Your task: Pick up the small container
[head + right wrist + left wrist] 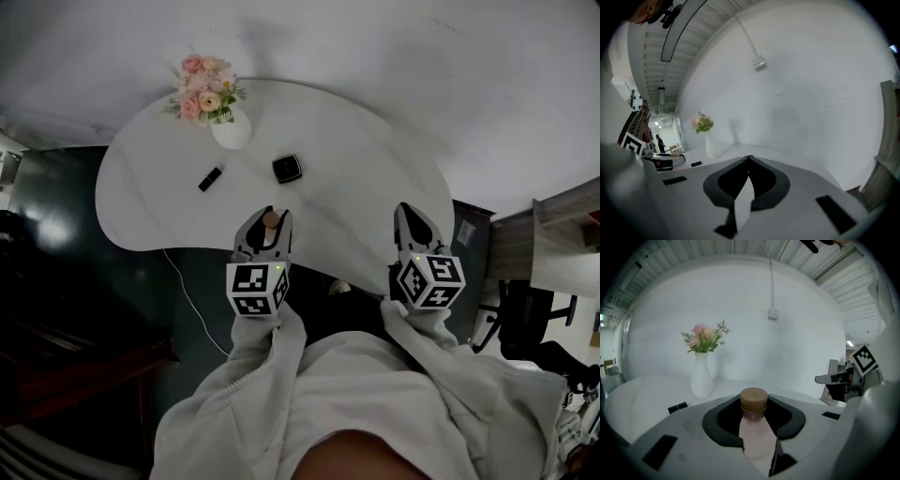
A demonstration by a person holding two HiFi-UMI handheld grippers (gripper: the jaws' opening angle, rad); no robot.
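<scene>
Nearest the head camera, pale sleeves [272, 361] lead to both grippers. My left gripper [270, 223] has its fingers [717, 423] clamped on the small container [754, 427], a pink bottle with a wooden cap, over the counter's [356, 178] near edge. The right gripper [410, 220] has its fingers closed on nothing. The grasp looks made; next comes a straight, upright lift.

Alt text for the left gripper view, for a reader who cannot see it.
The left gripper is shut on a small pink container with a wooden cap. Beyond it, a white vase of pink flowers stands on a white table.
</scene>
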